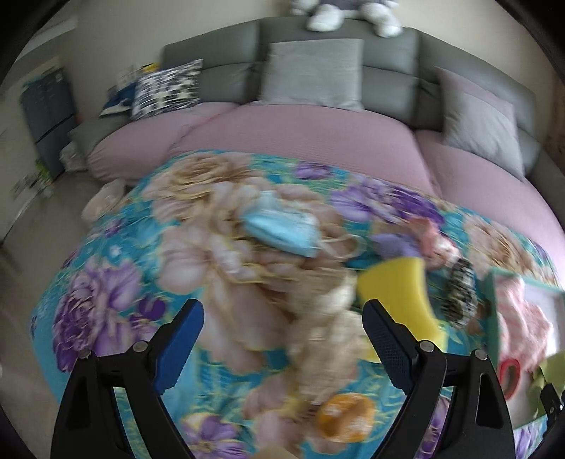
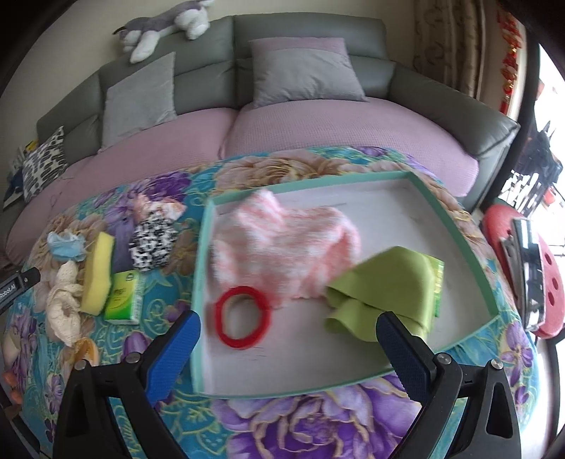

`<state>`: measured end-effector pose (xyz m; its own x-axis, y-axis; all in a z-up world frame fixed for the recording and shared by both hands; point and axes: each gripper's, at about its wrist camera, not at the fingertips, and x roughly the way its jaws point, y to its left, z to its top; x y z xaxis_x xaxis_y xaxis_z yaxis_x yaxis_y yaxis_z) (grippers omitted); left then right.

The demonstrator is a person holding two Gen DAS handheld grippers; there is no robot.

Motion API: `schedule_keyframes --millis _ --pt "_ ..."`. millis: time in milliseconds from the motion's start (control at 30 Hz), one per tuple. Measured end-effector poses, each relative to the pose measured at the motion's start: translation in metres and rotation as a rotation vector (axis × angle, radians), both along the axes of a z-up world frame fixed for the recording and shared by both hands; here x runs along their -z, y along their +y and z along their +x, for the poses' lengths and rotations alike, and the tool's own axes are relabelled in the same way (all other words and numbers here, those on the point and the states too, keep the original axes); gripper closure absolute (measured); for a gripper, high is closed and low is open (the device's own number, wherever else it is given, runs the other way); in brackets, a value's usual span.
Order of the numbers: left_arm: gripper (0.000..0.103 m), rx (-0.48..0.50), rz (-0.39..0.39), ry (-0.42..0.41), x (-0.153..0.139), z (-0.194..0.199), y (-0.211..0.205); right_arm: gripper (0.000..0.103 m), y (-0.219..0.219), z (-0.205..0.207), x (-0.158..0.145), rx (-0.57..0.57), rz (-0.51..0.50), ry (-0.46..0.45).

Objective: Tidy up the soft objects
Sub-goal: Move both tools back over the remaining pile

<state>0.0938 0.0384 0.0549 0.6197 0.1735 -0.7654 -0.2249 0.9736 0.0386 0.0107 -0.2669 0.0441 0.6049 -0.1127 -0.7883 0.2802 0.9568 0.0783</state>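
A teal-rimmed tray (image 2: 455,233) sits on a floral cloth and holds a pink fluffy cloth (image 2: 282,243), a red hair ring (image 2: 242,317) and a green cloth (image 2: 388,286). My right gripper (image 2: 287,335) is open and empty above the tray's near side. Left of the tray lie a yellow sponge (image 2: 97,273), a cream knit item (image 2: 65,300), a blue face mask (image 2: 65,245), a black-and-white scrunchie (image 2: 150,245) and a green tissue pack (image 2: 125,298). My left gripper (image 1: 282,339) is open and empty over the cream knit item (image 1: 328,339), near the sponge (image 1: 402,293) and mask (image 1: 282,226).
The floral cloth (image 2: 310,423) covers a round table before a grey sofa with pink seat covers (image 2: 317,123) and cushions (image 2: 303,76). A plush toy (image 2: 162,26) lies on the sofa back. A red stool (image 2: 543,282) stands at the right.
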Motion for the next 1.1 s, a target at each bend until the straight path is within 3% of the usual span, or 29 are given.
schedule_keyframes --millis 267,700,1100 --pt "0.011 -0.111 -0.085 0.015 0.012 -0.002 0.048 0.002 0.055 0.025 0.002 -0.129 -0.011 0.003" --pt "0.011 -0.071 -0.157 0.056 0.030 0.005 0.051 0.002 0.107 0.067 0.006 -0.228 -0.052 0.025" --pt "0.011 -0.051 -0.145 0.064 0.029 0.011 0.040 0.002 0.112 0.091 0.011 -0.245 -0.038 0.035"
